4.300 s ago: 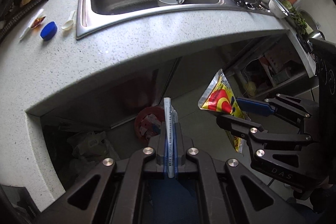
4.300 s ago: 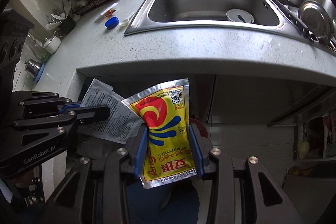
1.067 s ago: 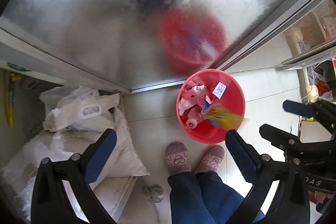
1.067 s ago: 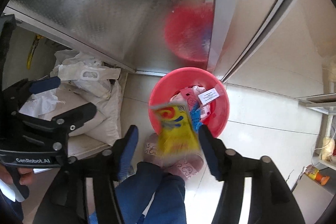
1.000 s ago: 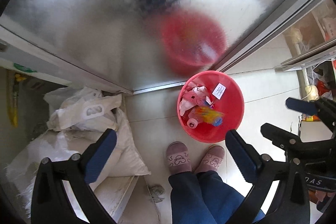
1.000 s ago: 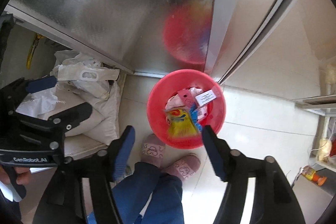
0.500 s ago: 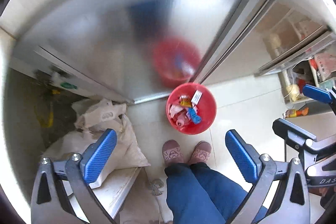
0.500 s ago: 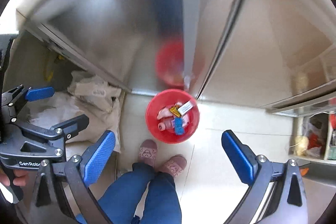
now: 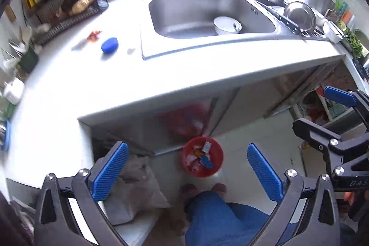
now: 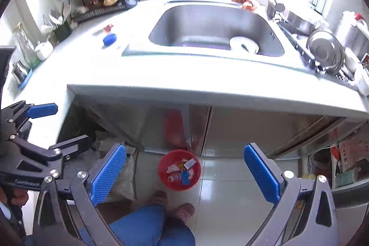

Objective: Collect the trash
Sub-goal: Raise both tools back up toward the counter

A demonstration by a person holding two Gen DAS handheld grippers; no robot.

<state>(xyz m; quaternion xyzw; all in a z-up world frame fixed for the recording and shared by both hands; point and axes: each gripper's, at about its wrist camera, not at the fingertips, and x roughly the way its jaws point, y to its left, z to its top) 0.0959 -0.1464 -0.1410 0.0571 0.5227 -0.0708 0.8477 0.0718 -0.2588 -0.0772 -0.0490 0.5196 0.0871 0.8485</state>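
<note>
A red bin (image 9: 220, 153) (image 10: 161, 174) stands on the floor by the cabinet, far below both grippers, with several wrappers inside. On the white counter (image 9: 92, 84) left of the sink lie a blue cap (image 9: 109, 45) (image 10: 109, 39) and a small red wrapper (image 9: 94, 35) (image 10: 108, 27). My left gripper (image 9: 186, 145) is open wide with nothing between its blue pads; the right wrist view shows it at the left edge (image 10: 72, 125). My right gripper (image 10: 184, 146) is open and empty too, and appears at the right (image 9: 310, 107) in the left wrist view.
The steel sink (image 9: 161, 22) holds a white bowl (image 9: 227, 24). Pots and lids sit right of it, a wire rack (image 9: 76, 13) at the back left. A person's blue trouser legs (image 9: 219, 218) and slippers stand by the bin. White bags (image 9: 136, 190) lie left of it.
The yellow packet fell from my right gripper into the red bin and the jaws widened. Both grippers rose from just above the bin to above the counter, tilting up so the sink shows.
</note>
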